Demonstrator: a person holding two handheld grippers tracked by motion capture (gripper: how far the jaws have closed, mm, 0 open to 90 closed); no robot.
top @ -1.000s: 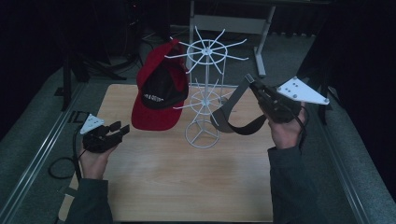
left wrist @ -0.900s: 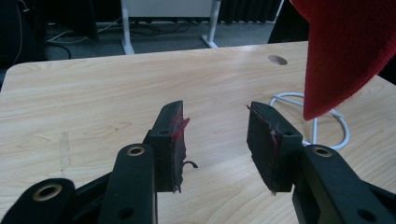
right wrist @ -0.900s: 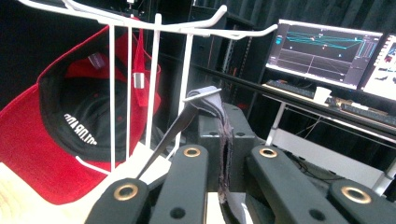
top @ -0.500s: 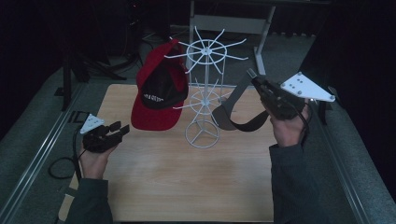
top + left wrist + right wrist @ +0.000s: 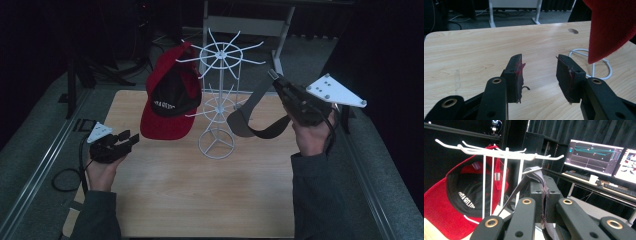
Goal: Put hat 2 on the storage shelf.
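At the lower left of the high view, the left claw [image 5: 131, 139] rests low over the light wooden table [image 5: 200, 200], and it has not moved from a second ago. Its jaws stand wide apart with nothing between them; in the left gripper view its black pads [image 5: 515, 75] have only bare table wood between them. A bit to the right, in the upper middle, a red baseball cap with a black inside [image 5: 170, 100] hangs on one arm of the white wire hat rack with spokes on top [image 5: 217, 90]. It has stayed put too. At the right of the frame, the right claw [image 5: 274, 77] is squeezed tight on the edge of a grey sun visor with a dark strap [image 5: 247, 117], and the visor hangs down from it in the air, just beside the rack and above the table. Compared with a second ago, this hand has lifted the visor a little higher and a touch nearer the rack's spokes. In the right gripper view the grey cloth is pinched between the pads [image 5: 544, 195], with the white spokes [image 5: 499, 153] right ahead. That small move likely means the visor is being lined up to go onto a free spoke, so the hanging part is close but not done yet.
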